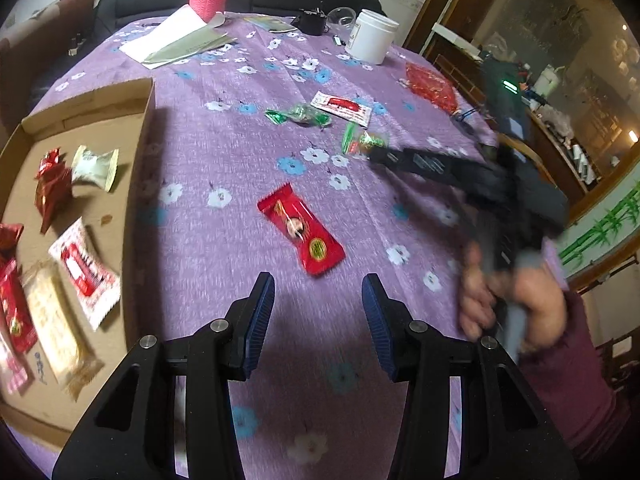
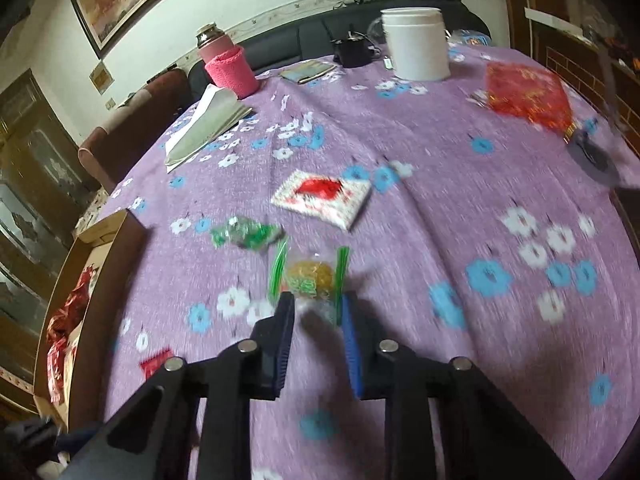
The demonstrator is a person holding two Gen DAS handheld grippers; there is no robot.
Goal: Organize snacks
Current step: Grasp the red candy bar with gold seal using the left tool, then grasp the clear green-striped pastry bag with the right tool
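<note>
**Snacks on the table, more in the box**

No readable writing on any wrapper; print too blurred or too small to make out.

Four loose snacks on the purple flowered table [image 1: 208, 128]: one red packet [image 1: 301, 229], one white-and-red packet [image 1: 341, 107], one green twisted candy [image 1: 300, 114], one clear green-edged candy [image 2: 310, 274]. Cardboard box [image 1: 140, 128] at the left, holding roughly seven or eight packets, mostly red or white-and-red, one pale with twisted ends; exact count lost in blur.

Left gripper [image 1: 318, 320] spread wide, holding nothing, above the table with the red packet just ahead of its tips, slightly left of centre.

Right gripper [image 2: 316, 334] partly closed, jaws either side of the near end of the green-edged candy; hard to tell through blur whether touching it. White-and-red packet and green twisted candy farther ahead, the latter to the left.

At the far edge: one white jar [image 2: 418, 44], one pink flask [image 2: 226, 62], folded papers [image 1: 180, 40], a red bag [image 2: 524, 94] to the right.
</note>
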